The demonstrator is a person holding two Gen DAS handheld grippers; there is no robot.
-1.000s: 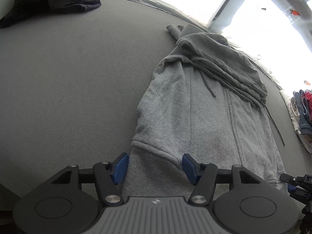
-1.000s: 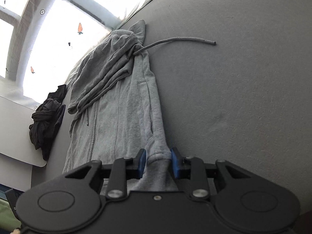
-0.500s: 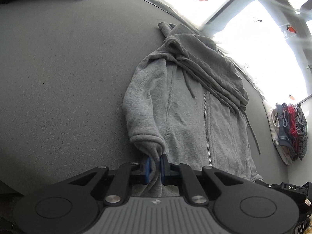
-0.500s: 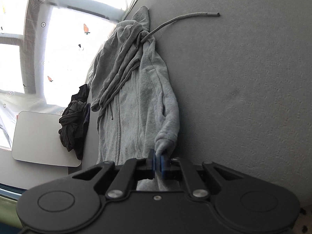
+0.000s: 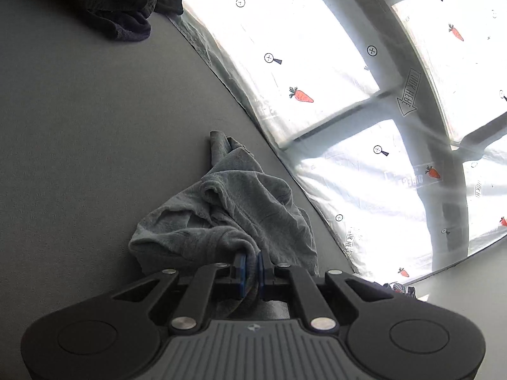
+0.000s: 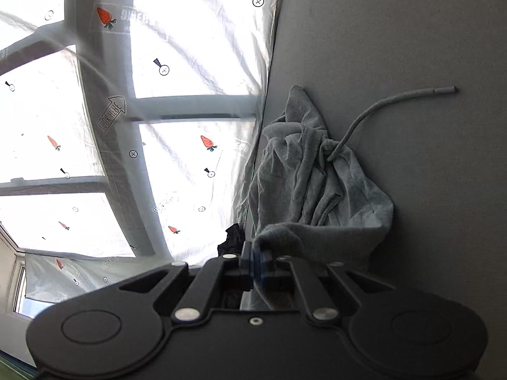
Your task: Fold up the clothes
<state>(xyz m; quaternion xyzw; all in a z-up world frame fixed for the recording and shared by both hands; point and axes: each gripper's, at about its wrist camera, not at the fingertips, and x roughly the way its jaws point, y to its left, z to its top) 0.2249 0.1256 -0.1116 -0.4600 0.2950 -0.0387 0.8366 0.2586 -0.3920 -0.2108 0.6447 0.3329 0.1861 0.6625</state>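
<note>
Grey hoodie (image 5: 228, 221) lies bunched on the table (image 5: 79, 126), directly ahead of both tongs. Left tongs (image 5: 250, 270) clenched on one hem corner; right tongs (image 6: 257, 264) clenched on the other corner. Left jaws have just been closing, cloth between them. Hood end rests on the table beyond, drawstring (image 6: 380, 107) trailing off to the right tongs' right.

Likely step: carry the hem over toward the hood. Keep both corners level and evenly spaced so the fold lands square; avoid dragging the drawstring.

Count: one hoodie, one drawstring visible, one dark pile (image 5: 120, 6) far left, two tongs.
</note>
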